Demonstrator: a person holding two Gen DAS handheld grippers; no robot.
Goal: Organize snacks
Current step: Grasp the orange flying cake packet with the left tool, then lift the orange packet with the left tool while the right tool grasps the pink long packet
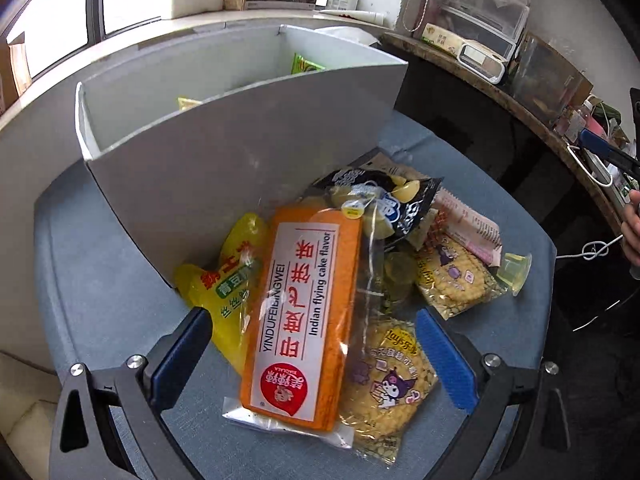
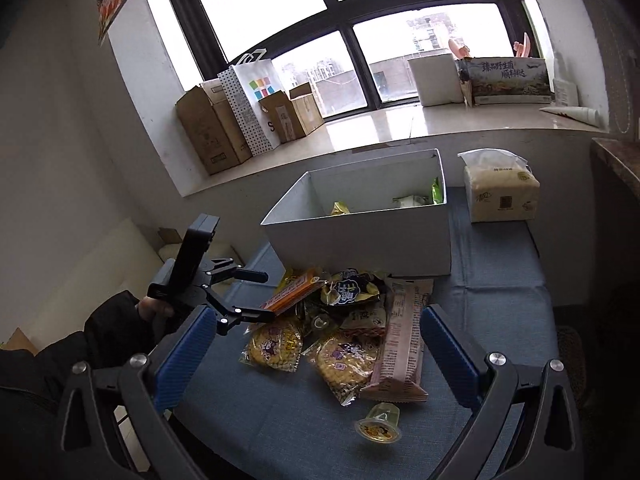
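A pile of snacks lies on the blue tablecloth [image 1: 100,300] in front of a white box [image 1: 224,152]. My left gripper [image 1: 312,348] is open, its jaws on either side of an orange cake packet [image 1: 300,316], not closed on it. Beside the packet lie a yellow bag [image 1: 228,280], two cookie packs [image 1: 384,376], a dark candy bag [image 1: 384,200] and a pink bar [image 1: 468,228]. My right gripper [image 2: 316,352] is open and empty above the pile's near side, over a cookie pack [image 2: 344,360] and pink bar [image 2: 400,344]. The left gripper [image 2: 256,296] shows there at the orange packet [image 2: 296,288]. A jelly cup [image 2: 378,424] lies nearest.
The white box [image 2: 360,236] holds a few snacks. A tissue pack [image 2: 500,192] stands right of it. Cardboard boxes [image 2: 208,128] and a bag sit on the windowsill. A cluttered shelf [image 1: 500,80] runs along the right.
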